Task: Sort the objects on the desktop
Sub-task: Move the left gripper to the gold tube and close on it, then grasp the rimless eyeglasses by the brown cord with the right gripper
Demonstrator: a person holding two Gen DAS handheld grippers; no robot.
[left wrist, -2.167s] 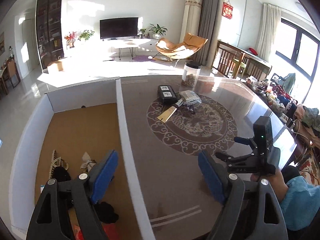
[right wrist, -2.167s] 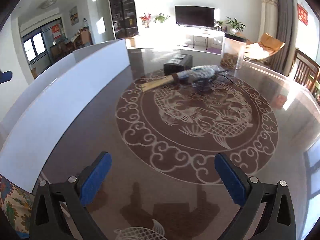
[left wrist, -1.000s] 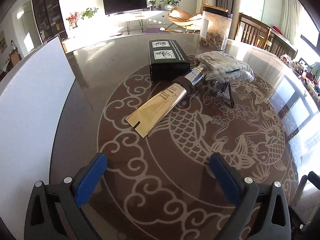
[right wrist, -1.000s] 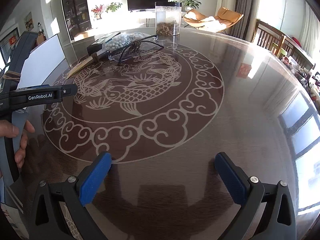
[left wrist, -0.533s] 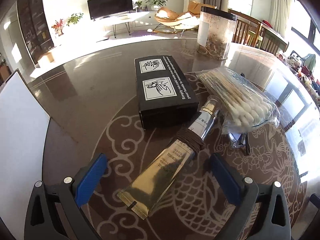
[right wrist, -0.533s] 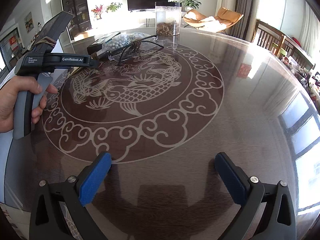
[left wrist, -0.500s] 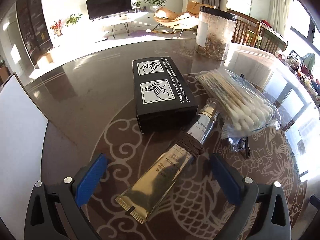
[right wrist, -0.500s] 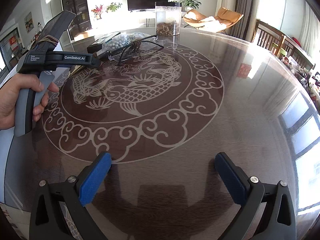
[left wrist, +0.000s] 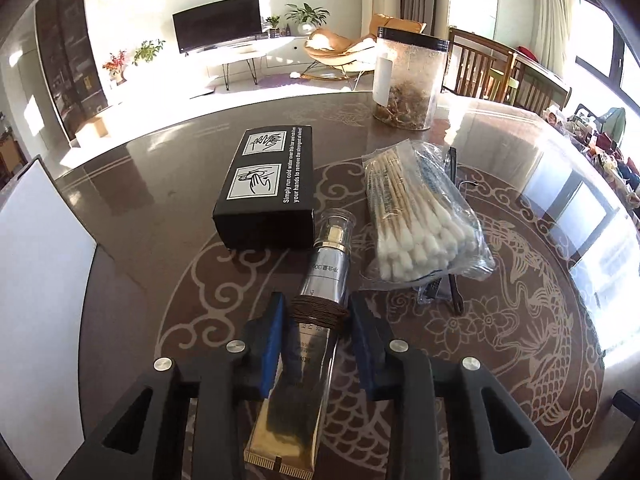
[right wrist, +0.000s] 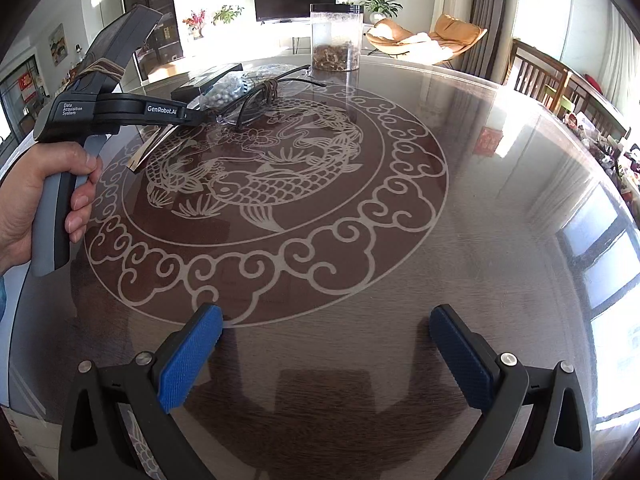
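Note:
A gold tube (left wrist: pixel 304 380) with a silver neck and a brown cord band lies on the dark patterned table (left wrist: pixel 500 320). My left gripper (left wrist: pixel 318 312) has its blue pads closed against the tube at the band. A black box (left wrist: pixel 266 188) and a bag of cotton swabs (left wrist: pixel 420 216) lie just beyond it. In the right wrist view the left gripper (right wrist: pixel 120 110) is over the tube's tail end (right wrist: pixel 148 148), with the swab bag (right wrist: pixel 240 84) and a pair of glasses (right wrist: pixel 260 100) behind. My right gripper (right wrist: pixel 326 336) is open and empty, low over bare table.
A clear jar with a black lid (left wrist: pixel 408 80) stands at the table's far side, also in the right wrist view (right wrist: pixel 336 36). A white box wall (left wrist: pixel 36 248) rises at the left table edge. Dark glasses (left wrist: pixel 452 288) lie under the swab bag.
My left gripper has moved forward over the tube and its jaws have closed from wide open onto it. The right gripper has stayed still and open.

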